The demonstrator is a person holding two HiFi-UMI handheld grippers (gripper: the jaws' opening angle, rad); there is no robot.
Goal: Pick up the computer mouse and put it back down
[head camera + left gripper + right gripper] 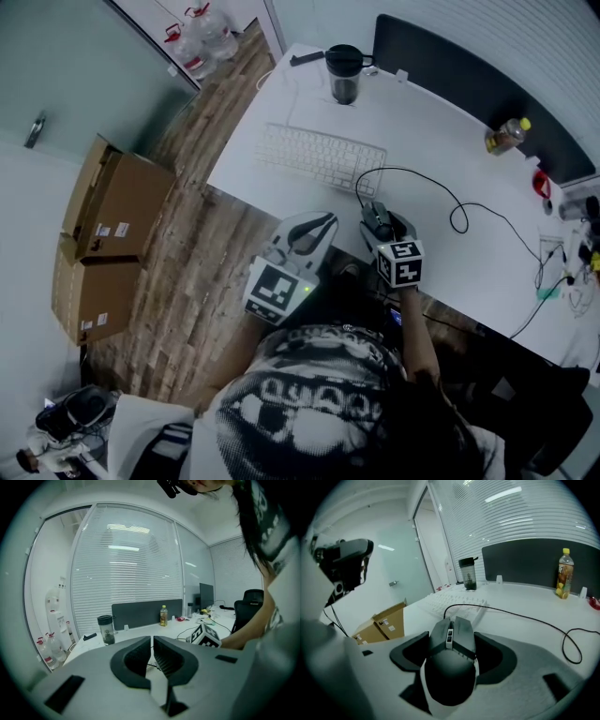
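A dark wired computer mouse sits between the jaws of my right gripper, and the pads press on its two sides. In the head view the mouse and the right gripper are over the near edge of the white desk, just right of the keyboard. The mouse's black cable loops across the desk. My left gripper hangs beside the desk's near edge, left of the mouse. Its jaws stand together with nothing between them.
A white keyboard lies left of the mouse. Behind it stands a dark tumbler; a drink bottle stands by the dark screen panel. Cables and small items crowd the desk's right end. Cardboard boxes are stacked on the floor at left.
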